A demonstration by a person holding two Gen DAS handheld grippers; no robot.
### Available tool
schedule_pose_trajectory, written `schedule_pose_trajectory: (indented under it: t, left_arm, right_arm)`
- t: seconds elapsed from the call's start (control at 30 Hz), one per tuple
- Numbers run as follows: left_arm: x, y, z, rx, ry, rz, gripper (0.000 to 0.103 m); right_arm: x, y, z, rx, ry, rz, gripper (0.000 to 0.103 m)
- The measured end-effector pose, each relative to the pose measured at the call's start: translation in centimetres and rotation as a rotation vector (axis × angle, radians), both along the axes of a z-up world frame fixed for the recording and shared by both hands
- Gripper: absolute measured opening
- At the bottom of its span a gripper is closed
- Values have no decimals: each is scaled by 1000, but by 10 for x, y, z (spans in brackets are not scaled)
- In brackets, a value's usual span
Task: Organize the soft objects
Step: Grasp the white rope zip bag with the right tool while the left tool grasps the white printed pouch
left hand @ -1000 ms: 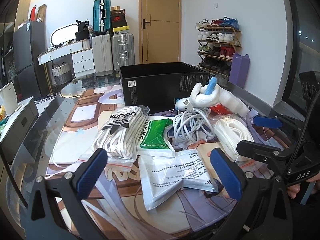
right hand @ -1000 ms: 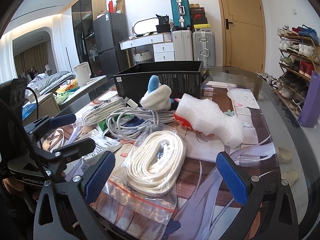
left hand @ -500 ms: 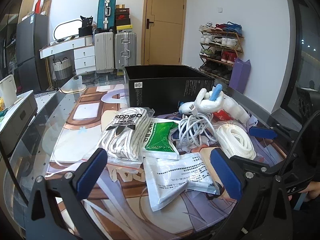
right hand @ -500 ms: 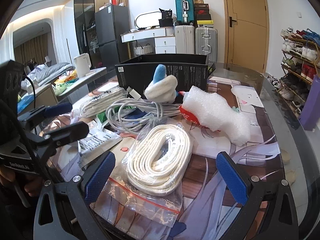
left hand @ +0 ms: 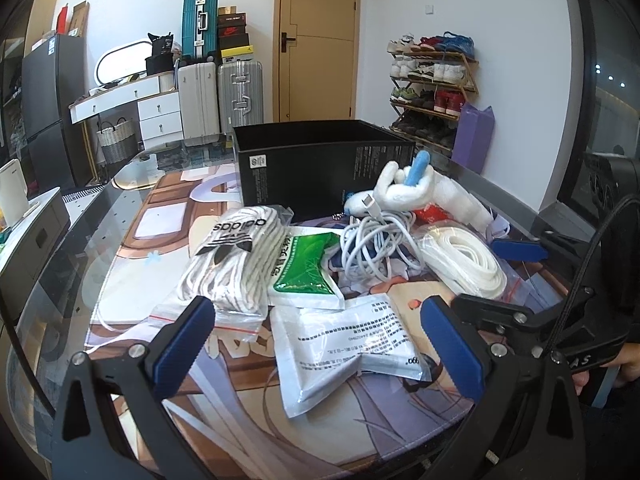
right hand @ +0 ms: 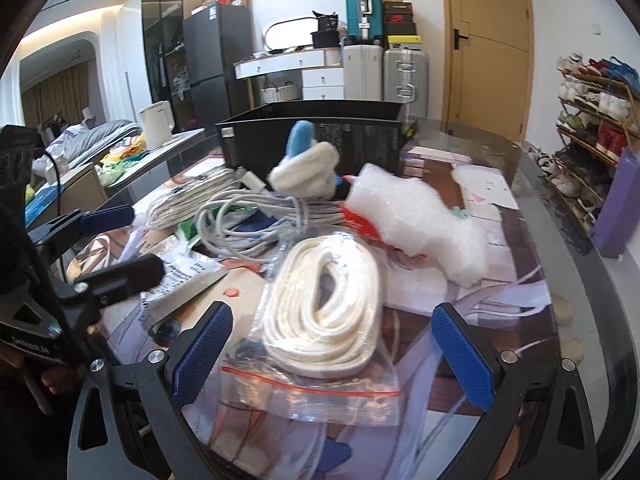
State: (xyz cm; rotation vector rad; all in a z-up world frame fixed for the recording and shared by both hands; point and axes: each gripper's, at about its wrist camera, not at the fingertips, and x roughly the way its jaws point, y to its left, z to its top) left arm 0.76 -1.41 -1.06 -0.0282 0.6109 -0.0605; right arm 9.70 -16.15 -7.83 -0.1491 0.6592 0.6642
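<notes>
Black box noted open-topped at far end of table mat, all soft items heaped in front of it, none seen inside; bagged white rope coil found lying flat between right gripper pads, jaws just closing yet spread clear of the bag, nothing pinched; left gripper observed spread wide and empty over white printed pouch. Judged advisable: close on the coil's bulk rather than on loose plastic (slippery, likely to slide out); lift clear of cable bundle before carrying to the box.
</notes>
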Motion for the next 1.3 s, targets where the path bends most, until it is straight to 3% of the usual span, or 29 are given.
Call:
schedule_pose_trajectory:
  t: [0.07, 0.33, 0.77, 1.0, 1.3]
  left_arm:
    - [0, -1, -2, 8, 6, 3, 103]
    - [0, -4, -6, 8, 25, -17, 103]
    - [2, -22, -17, 56, 80, -76, 101]
    - [-4, -25, -16, 35, 71, -121, 69]
    - [-11, -23, -10, 21, 56, -131, 52]
  right_arm:
    - [0, 2, 1, -12, -10, -1, 80]
    - [2, 5, 2, -17, -15, 14, 71]
    - [-3, 1, 2, -4, -38, 21, 46]
    - [-5, -1, 2, 6, -41, 31, 46]
    - [-12, -3, 4, 23, -67, 50, 45]
